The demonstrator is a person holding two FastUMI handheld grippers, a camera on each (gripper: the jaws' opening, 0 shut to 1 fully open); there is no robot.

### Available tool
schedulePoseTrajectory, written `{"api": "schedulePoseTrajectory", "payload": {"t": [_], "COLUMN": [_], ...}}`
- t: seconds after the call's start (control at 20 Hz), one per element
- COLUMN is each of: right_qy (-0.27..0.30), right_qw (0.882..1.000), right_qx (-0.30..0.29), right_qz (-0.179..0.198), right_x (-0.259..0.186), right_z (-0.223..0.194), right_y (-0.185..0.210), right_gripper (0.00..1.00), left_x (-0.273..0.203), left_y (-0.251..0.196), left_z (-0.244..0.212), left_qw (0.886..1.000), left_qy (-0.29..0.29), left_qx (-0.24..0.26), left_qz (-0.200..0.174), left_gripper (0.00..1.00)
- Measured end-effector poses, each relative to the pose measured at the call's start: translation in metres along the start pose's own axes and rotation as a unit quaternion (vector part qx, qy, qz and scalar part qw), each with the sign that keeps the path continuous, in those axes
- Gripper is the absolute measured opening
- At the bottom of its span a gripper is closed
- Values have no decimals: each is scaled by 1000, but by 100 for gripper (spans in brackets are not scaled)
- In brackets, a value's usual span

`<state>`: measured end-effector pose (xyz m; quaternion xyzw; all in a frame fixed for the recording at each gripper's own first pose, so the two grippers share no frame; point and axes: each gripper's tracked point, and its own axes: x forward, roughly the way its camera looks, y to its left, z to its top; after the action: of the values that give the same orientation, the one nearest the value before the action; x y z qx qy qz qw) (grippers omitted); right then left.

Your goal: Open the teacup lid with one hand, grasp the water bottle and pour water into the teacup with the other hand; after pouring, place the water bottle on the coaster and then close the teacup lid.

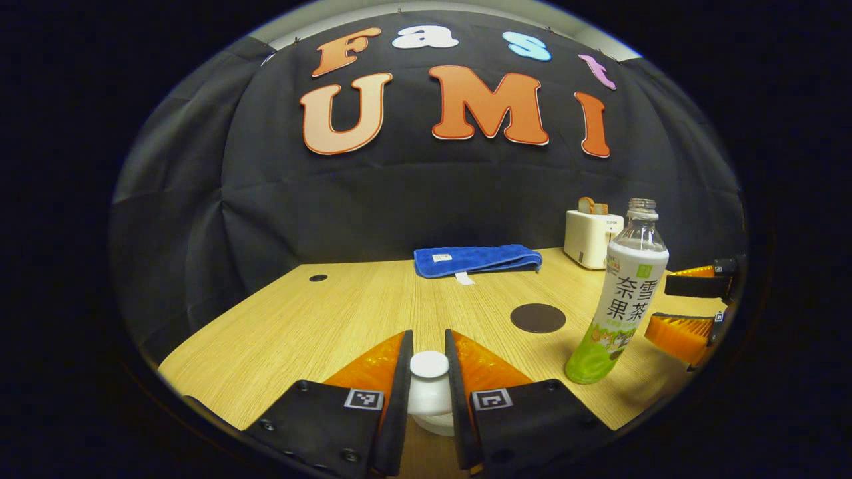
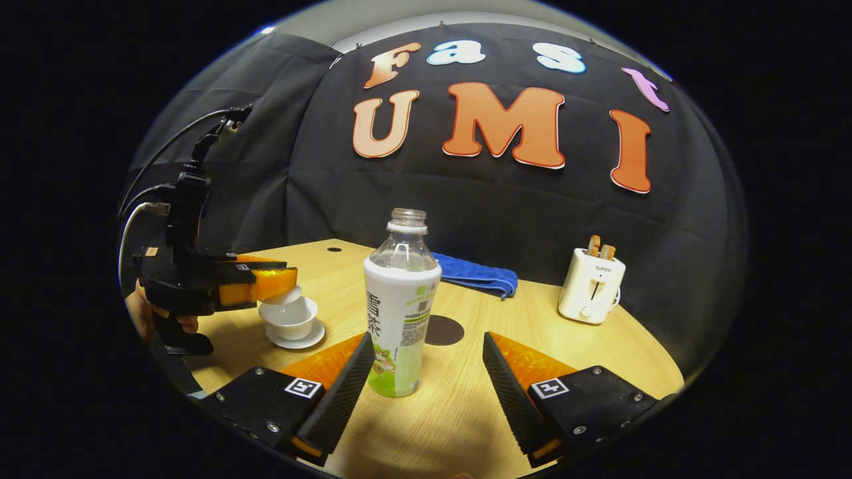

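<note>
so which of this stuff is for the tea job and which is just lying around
For the job:
teacup
lid, left claw shut on its knob
saucer
bottle, uncapped
coaster
right claw, open

Lying about:
blue towel
toaster

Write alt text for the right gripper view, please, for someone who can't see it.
Open tongs reach toward an uncapped water bottle standing on a wooden table. At left, the other tongs grip the lid of a white teacup; behind sit a dark coaster, blue towel and toaster.
</note>
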<state>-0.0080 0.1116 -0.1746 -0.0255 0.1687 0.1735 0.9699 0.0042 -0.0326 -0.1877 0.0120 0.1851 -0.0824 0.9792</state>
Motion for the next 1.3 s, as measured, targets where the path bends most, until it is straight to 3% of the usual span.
{"api": "schedulePoseTrajectory", "payload": {"t": [0.5,0.8,0.95,1.3], "right_qy": [39,44,41,29], "right_qw": [999,999,999,998], "right_qx": [9,19,18,-58], "right_qz": [16,7,17,-2], "right_x": [37,47,54,56], "right_z": [-27,-26,-19,-1], "right_y": [25,27,32,27], "right_gripper": [96,83,67,66], "left_x": [-10,-16,-19,-24], "left_y": [36,57,65,86], "left_z": [-12,-14,-13,-15], "left_qw": [1000,999,998,997], "left_qy": [-1,-6,-9,-13], "left_qx": [-12,-23,-25,-31], "left_qz": [28,42,49,63], "left_gripper": [34,34,34,34]}}
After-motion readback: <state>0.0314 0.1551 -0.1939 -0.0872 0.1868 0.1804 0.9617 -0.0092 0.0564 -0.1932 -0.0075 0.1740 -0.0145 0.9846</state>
